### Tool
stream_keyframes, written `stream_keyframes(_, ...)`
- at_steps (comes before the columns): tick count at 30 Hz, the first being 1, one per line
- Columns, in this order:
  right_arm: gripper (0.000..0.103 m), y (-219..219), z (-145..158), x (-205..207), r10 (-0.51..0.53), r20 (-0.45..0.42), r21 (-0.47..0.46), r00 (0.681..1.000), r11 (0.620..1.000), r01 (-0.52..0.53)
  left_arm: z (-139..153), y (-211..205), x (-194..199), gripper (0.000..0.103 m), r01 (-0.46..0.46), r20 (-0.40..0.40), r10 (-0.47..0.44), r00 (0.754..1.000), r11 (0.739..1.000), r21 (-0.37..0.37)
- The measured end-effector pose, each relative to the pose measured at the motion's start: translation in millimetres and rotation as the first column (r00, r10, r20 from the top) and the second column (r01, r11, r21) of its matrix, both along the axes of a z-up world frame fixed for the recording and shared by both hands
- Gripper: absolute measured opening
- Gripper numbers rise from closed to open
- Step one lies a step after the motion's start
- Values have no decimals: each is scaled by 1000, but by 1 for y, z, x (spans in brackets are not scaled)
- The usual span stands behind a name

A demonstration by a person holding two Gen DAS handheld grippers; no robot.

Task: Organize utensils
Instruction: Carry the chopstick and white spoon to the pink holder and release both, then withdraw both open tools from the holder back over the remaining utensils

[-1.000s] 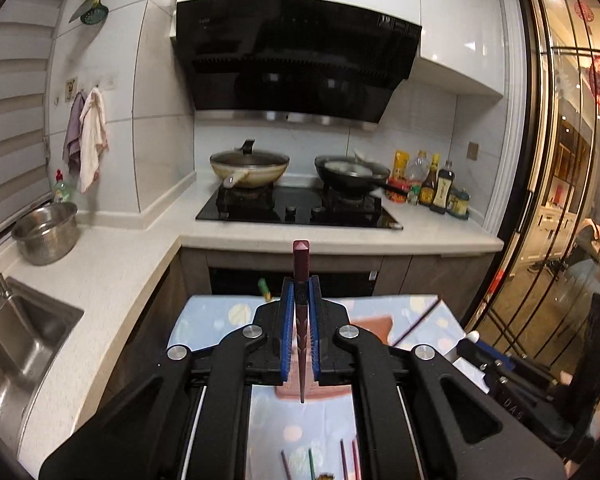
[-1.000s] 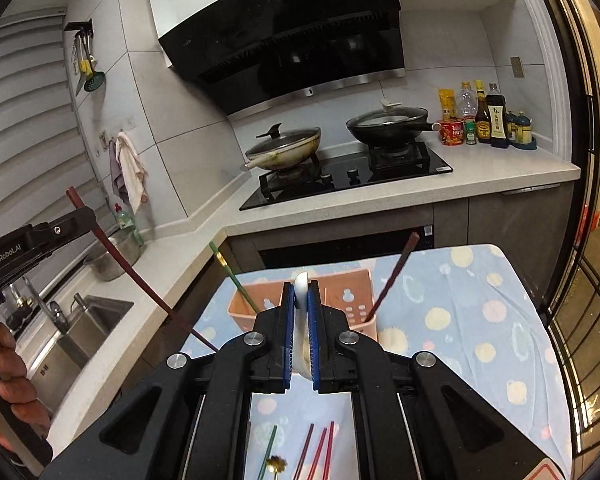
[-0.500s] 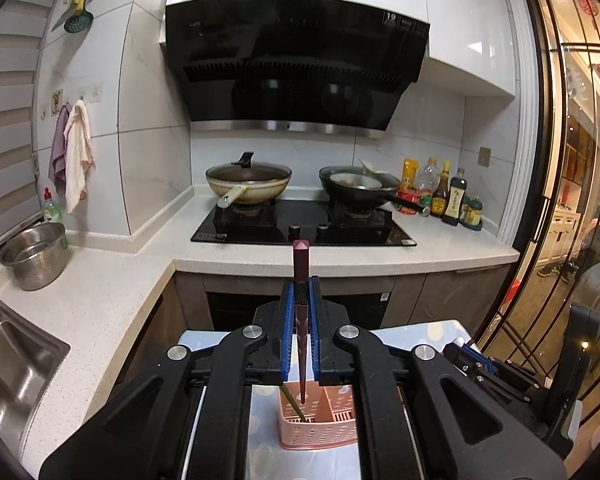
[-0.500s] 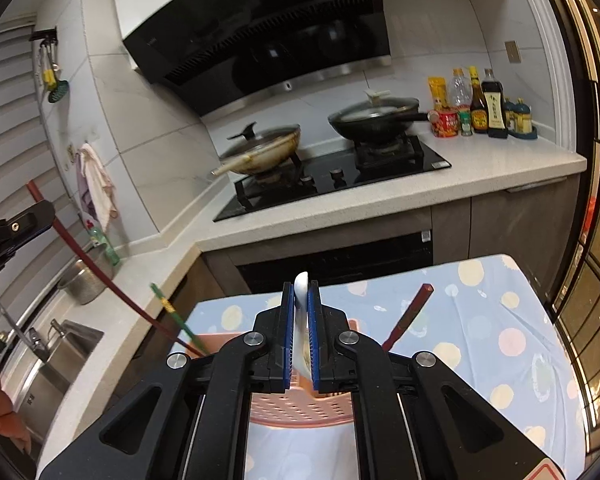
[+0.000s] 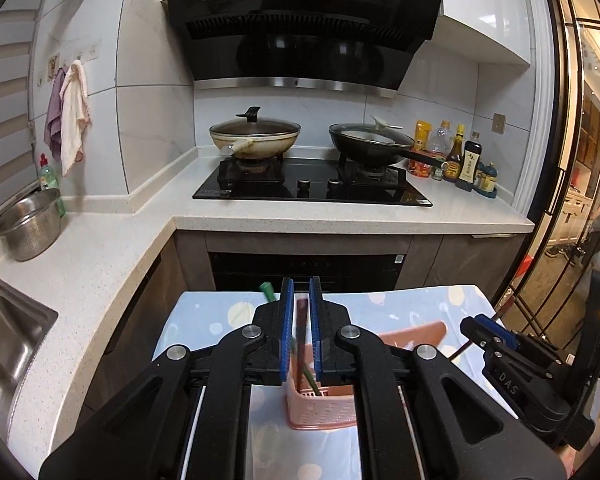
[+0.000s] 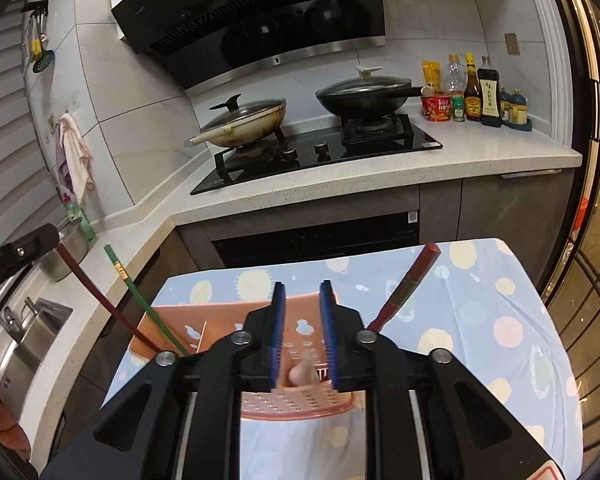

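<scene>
Both claws have been brought lower and closer to the pink basket [image 6: 172, 320] than they were a moment ago, and both things that were held tight then have been let go. The dark red chopstick [image 5: 301, 320] was poking out above the left claw [image 5: 300, 292] before. Now its top is seen lower down, between the blue pads, and it looks blurred. A small gap is seen on each side of it, so this claw is a little open and nothing is squeezed.

The right claw [image 6: 302, 292] has just been opening. Its pads are held wide apart over the basket. The white spoon [image 6: 300, 372] is seen blurred below and between them, inside the basket, and it is not touched by either pad.

The basket is set on the worktop [image 6: 480, 300], which is covered by a blue spotted cloth. It is placed near the far left corner. A green chopstick [image 6: 132, 284] is leaned out over the basket's left side, and another red chopstick [image 6: 404, 288] is leaned out to the right
</scene>
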State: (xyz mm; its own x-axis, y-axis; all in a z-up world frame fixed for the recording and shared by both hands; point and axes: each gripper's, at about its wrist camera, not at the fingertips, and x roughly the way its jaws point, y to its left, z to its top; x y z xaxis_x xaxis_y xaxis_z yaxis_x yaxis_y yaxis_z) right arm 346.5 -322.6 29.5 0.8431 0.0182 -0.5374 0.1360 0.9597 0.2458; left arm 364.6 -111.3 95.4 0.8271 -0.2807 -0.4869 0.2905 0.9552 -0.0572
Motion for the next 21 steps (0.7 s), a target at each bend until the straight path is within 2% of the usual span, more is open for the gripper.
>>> stream_keyframes(2, 29, 2, 4, -9, 2, 10, -7, 1000, 1000, -2, -1, 5, -4, 31, -13, -6, 13, 1000, 1000, -5)
stream_keyframes(4, 31, 4, 8, -20, 8, 16, -11, 1000, 1000, -8, -1, 9, -12, 41, -21, -5, 21, 1000, 1000, -7)
stream_keyframes(12, 32, 21, 7, -88, 38, -19, -46, 999, 998, -39, -12, 27, -59, 42, -34, -35, 35, 999, 999, 15)
stream_keyframes(21, 32, 52, -8, -176, 76, -83, -79, 994, 993, -83, -31, 40, -132, 42, -40, -81, 45, 996, 997, 61)
